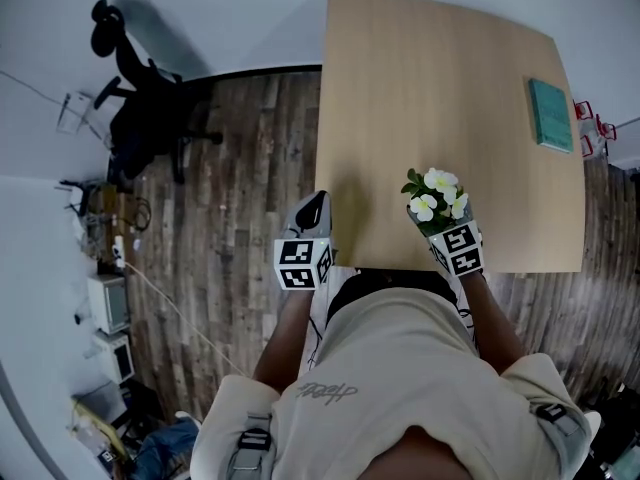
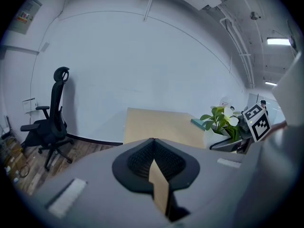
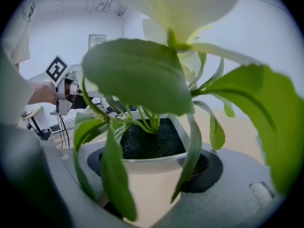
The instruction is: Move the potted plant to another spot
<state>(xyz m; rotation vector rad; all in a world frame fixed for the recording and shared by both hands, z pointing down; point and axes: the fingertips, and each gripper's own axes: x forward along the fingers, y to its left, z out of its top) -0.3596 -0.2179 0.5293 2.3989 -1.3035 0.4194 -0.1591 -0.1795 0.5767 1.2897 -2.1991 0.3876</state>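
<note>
Wooden table [image 1: 440, 98] | potted plant [image 1: 436, 200] upright, stems vertical | in right gripper [image 3: 153, 175] jaws

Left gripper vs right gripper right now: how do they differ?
The left gripper is shut and empty; the right gripper grips the potted plant by its white pot. The left gripper sits off the left edge of the table, the right gripper above its near edge. Both carry marker cubes.

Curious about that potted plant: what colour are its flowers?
The potted plant has white flowers with yellow centres, clearest in the head view.
</note>
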